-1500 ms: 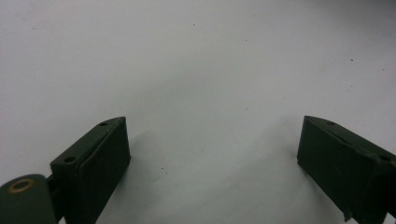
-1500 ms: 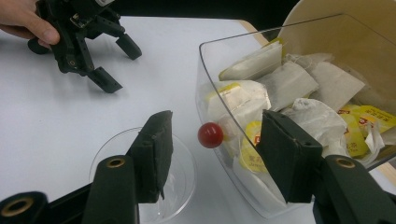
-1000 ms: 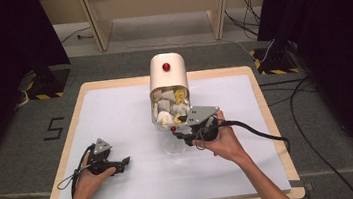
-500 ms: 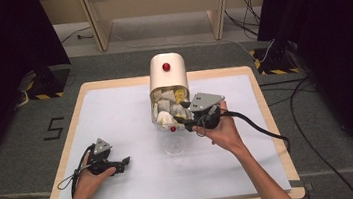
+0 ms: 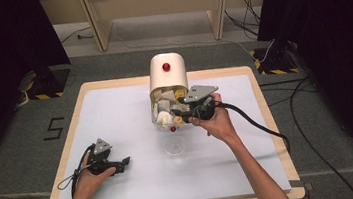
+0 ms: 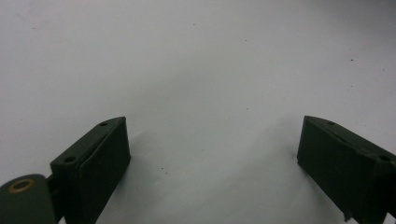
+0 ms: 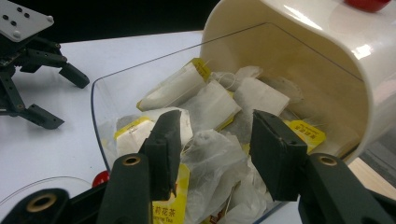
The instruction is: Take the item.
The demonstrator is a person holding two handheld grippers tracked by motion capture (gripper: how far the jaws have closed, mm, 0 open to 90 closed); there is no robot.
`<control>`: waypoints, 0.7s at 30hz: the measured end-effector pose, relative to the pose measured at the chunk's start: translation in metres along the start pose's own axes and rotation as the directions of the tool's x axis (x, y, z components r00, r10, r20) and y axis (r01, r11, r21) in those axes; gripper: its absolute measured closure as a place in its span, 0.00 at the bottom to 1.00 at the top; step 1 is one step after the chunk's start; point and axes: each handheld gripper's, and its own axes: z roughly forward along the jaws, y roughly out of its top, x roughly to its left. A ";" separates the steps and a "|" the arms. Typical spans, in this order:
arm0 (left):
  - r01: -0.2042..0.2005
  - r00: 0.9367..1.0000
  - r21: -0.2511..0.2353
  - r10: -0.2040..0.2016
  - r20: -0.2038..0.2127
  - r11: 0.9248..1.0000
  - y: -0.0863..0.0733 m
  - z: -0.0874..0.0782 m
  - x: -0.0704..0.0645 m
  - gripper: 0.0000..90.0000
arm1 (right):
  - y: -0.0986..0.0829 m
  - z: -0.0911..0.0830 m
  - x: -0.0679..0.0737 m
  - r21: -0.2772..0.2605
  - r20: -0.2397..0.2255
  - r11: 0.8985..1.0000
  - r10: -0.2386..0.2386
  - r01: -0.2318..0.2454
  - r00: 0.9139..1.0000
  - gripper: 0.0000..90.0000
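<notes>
A cream tea-bag box (image 5: 167, 75) with a red knob stands at the table's middle back, its clear flap (image 7: 100, 105) swung open toward me. Several white tea bags (image 7: 212, 105) with yellow tags fill its mouth. My right gripper (image 5: 178, 111) reaches into that mouth from the right. It is open, with one crumpled tea bag (image 7: 210, 149) lying between its jaws (image 7: 217, 149). A clear cup (image 5: 175, 146) stands on the table just in front of the box. My left gripper (image 5: 125, 161) rests at the front left, open over the bare white mat (image 6: 210, 149).
The flap's red knob (image 5: 173, 128) sits between the box and the cup. The right gripper's black cable (image 5: 263, 127) trails off to the right across the table. The wooden table edge (image 5: 265, 104) runs close behind the right hand.
My right gripper has moved away from the cup and farther back into the open mouth of the box. The left gripper has stayed still.
</notes>
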 end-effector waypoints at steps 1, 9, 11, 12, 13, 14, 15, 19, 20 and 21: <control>0.000 1.000 0.000 0.000 0.000 1.000 0.000 0.000 0.000 0.09 | 0.000 0.001 0.000 0.000 -0.006 1.000 0.006 -0.006 1.000 0.62; 0.000 1.000 0.000 0.000 0.000 1.000 0.000 0.000 0.000 0.09 | -0.004 0.009 -0.001 0.045 -0.019 0.999 0.018 -0.017 1.000 0.83; 0.001 1.000 0.000 -0.001 0.001 1.000 0.000 0.000 0.000 0.09 | -0.004 0.008 0.000 0.036 -0.031 0.999 0.014 -0.013 0.999 0.93; 0.001 1.000 0.000 -0.001 0.001 1.000 0.000 0.000 0.000 0.09 | -0.004 0.008 0.000 0.031 -0.034 0.999 0.011 -0.010 0.999 0.93; 0.001 1.000 0.000 -0.001 0.000 1.000 0.000 0.000 0.000 0.09 | -0.004 0.007 0.000 0.027 -0.036 1.000 0.009 -0.008 0.999 0.97; 0.000 1.000 0.000 0.000 0.000 1.000 0.000 0.000 0.000 0.09 | -0.004 0.006 0.000 0.027 -0.035 1.000 0.006 -0.005 0.999 0.98; 0.000 1.000 0.000 0.000 0.000 1.000 0.000 0.000 0.000 0.09 | -0.003 0.005 0.000 0.028 -0.034 1.000 0.004 -0.003 0.999 0.99; 0.000 1.000 0.000 0.000 0.000 1.000 0.000 0.000 0.000 0.09 | -0.001 0.000 0.000 0.002 -0.014 1.000 0.001 0.000 1.000 1.00; 0.000 1.000 0.000 0.000 0.000 1.000 0.000 0.000 0.000 0.09 | -0.001 0.000 0.000 0.002 -0.014 1.000 0.001 0.000 1.000 1.00; 0.000 1.000 0.000 0.000 0.000 1.000 0.000 0.000 0.000 0.09 | 0.001 -0.004 0.000 -0.019 -0.008 1.000 0.001 -0.001 1.000 1.00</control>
